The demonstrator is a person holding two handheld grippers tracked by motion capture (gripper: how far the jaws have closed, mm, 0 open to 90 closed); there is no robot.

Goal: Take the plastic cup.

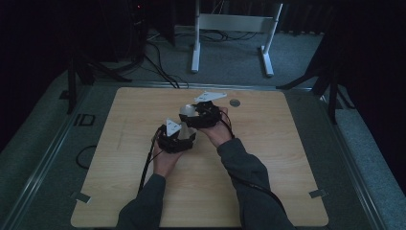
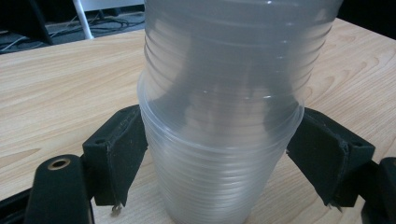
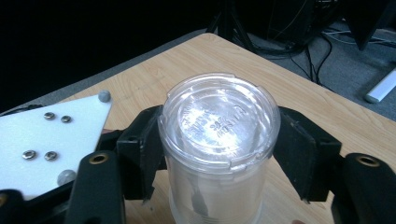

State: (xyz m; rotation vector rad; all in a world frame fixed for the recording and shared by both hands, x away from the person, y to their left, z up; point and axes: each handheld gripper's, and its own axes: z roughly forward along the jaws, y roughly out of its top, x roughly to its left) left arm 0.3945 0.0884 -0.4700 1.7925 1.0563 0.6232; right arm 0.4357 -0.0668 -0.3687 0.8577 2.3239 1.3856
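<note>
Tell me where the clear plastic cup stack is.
High view: the cup stack stands mid-table between the left tool low and the right tool at its top.

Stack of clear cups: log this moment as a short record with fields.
object: stack of clear plastic cups, upside down, base up
surface: wooden table
left gripper: jaws clamp the lower cup, at its rim bands
right gripper: jaws flank the top cup, pads at its sides
other item: small round grey disc on the far part of the table
</note>
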